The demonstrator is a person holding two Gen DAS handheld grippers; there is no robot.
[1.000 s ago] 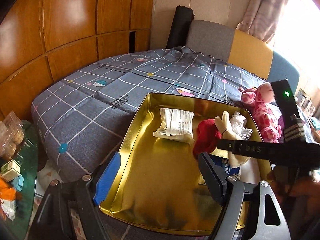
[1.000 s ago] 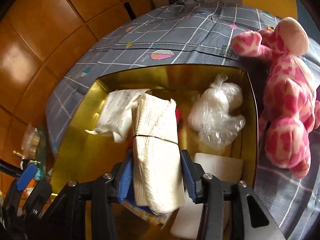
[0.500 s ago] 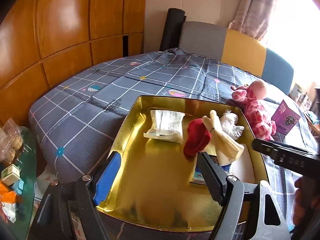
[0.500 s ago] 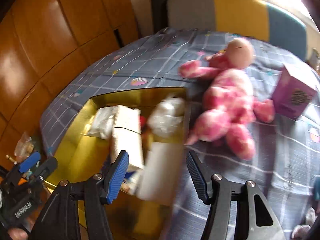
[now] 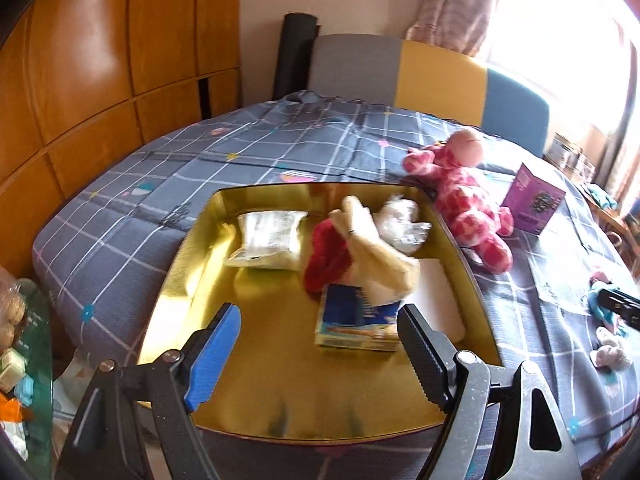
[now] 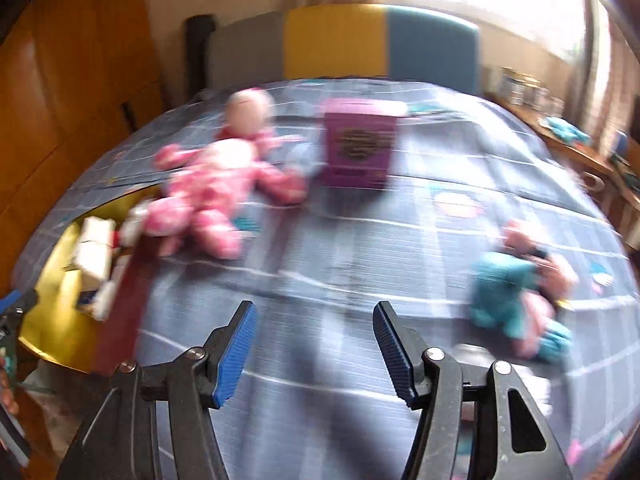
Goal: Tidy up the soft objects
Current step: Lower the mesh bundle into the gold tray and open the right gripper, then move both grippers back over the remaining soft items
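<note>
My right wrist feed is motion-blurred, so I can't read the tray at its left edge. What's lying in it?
Observer: A cream rolled cloth lies over a red soft item and a blue packet in the gold tray.
Operator: Anything else?
Observer: A white sealed packet and a clear plastic bag near the far wall.
Operator: Is the other gripper holding something?
Observer: No, the left gripper is open and empty above the tray's near part.

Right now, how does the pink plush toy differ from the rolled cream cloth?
The pink plush toy lies on the checked bedcover, outside the gold tray; the rolled cream cloth sits inside the tray, leaning on other items. The toy is spotted pink with limbs; the cloth is a plain cream bundle. Neither is held.
</note>
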